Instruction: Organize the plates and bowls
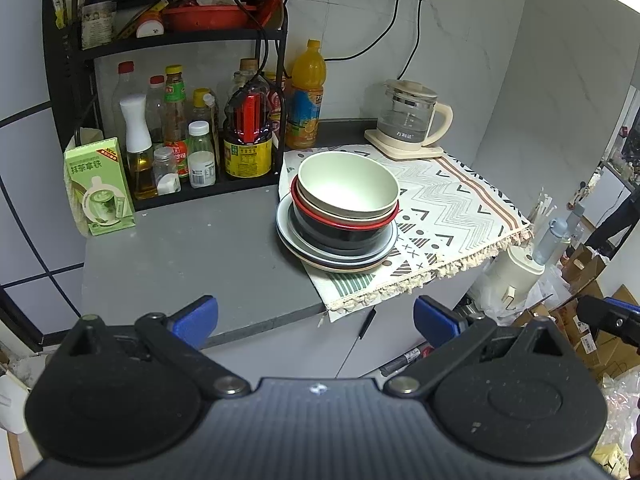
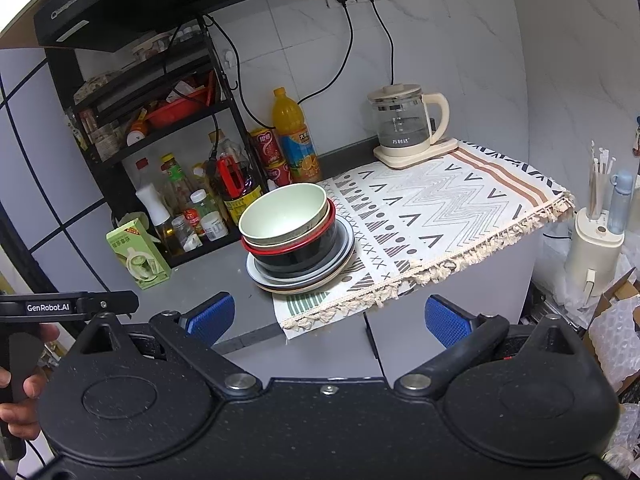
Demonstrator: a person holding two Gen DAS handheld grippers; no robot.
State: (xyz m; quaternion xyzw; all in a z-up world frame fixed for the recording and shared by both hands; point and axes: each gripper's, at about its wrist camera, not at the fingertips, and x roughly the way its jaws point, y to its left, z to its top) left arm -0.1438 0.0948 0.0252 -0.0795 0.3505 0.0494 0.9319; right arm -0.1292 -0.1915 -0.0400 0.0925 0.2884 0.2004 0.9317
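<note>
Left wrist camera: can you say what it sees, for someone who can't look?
A stack of bowls on plates sits on a grey counter, partly on a patterned cloth. The left gripper hangs before it, jaws open.

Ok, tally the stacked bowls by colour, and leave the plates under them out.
Pale green round bowl, on top: 1
Beige round bowl, nested under it: 1
Black round bowl with a red rim, lowest: 1
Total: 3 bowls

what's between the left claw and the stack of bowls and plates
Only bare grey counter lies between the open left claw and the stack of bowls and plates, seen in the left wrist view.
</note>
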